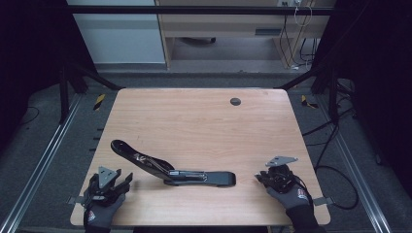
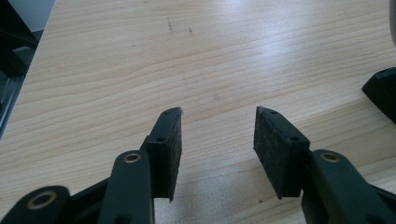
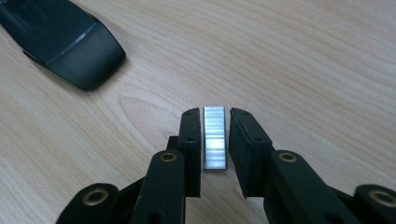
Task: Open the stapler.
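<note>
A black stapler (image 1: pixel 170 170) lies swung open on the wooden table (image 1: pixel 204 126), one arm raised toward the left and the other flat to the right. Its rounded end (image 3: pixel 65 42) is at the upper left of the right gripper view. A short silver strip of staples (image 3: pixel 215 137) sits between the pads of my right gripper (image 3: pixel 215 112), with a thin gap on each side. That gripper (image 1: pixel 260 177) rests just right of the stapler. My left gripper (image 1: pixel 125 180) is at the front left, its jaws (image 2: pixel 218 114) open over bare wood, with a stapler corner (image 2: pixel 383 91) off to the right.
A dark round grommet hole (image 1: pixel 235 101) sits near the table's far edge. Black frame rails and cables run along the floor on both sides. A pale desk stands beyond the table.
</note>
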### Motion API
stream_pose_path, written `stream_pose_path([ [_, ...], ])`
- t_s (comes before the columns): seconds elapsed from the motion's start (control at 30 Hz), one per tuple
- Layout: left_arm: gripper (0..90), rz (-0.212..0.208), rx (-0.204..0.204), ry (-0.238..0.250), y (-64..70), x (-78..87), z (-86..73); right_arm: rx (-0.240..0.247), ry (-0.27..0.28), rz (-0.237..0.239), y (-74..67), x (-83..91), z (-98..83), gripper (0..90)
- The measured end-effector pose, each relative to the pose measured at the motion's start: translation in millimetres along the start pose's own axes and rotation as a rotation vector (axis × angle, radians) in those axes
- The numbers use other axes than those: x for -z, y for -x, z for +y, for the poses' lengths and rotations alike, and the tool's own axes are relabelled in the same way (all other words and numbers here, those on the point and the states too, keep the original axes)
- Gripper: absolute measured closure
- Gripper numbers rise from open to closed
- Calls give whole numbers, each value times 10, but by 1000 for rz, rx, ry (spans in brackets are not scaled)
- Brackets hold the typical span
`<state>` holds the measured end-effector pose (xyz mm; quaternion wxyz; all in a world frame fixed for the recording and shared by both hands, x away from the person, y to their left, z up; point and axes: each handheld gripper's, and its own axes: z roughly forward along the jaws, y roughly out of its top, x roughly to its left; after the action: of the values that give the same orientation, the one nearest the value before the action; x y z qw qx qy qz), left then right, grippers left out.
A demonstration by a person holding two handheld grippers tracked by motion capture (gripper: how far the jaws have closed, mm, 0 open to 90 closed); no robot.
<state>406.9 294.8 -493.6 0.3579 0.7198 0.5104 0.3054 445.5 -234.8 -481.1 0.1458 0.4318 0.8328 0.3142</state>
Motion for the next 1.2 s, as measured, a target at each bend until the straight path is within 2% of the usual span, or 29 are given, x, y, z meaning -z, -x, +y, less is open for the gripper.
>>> stream_pose_path([
  [0.1,513,-1,0,-1,-1,2,0,1,-1,-5,8,20,67,740],
  [0.2,513,-2,1,-2,-4,2,-1,-22,-26,-5,3,17,126,741],
  [0.23,512,-2,1,-2,-5,2,-1,-14,-31,-6,9,7,130,741],
  [0.33,512,0,0,0,-3,4,-1,-46,-56,0,-10,-26,136,739],
  [0.43,513,0,0,0,-2,5,-1,-21,-68,1,-4,-71,116,740],
  [0.47,513,1,0,-1,-3,4,0,-46,-74,5,-19,-76,120,744],
  [0.5,513,1,-1,-2,-2,3,-1,-32,-74,1,-9,-83,116,749],
  [0.6,513,1,-1,0,0,0,-2,-40,-86,-4,-22,-96,123,758],
  [0.73,513,1,-1,-1,-2,3,-2,-21,-95,-7,-8,-120,113,776],
  [0.8,514,1,-2,-2,-2,3,-2,-41,-102,-3,-10,-116,118,780],
  [0.9,514,1,-2,0,-1,4,-1,-37,-103,-3,-18,-105,130,782],
  [0.97,514,1,-2,-1,-2,3,-2,-19,-87,-4,-15,-90,141,782],
  [1.03,514,2,-2,-2,-2,3,-1,-36,-74,2,-26,-67,162,782],
  [1.2,514,0,-1,-3,-1,-1,-2,1,-39,10,-19,-5,219,782],
])
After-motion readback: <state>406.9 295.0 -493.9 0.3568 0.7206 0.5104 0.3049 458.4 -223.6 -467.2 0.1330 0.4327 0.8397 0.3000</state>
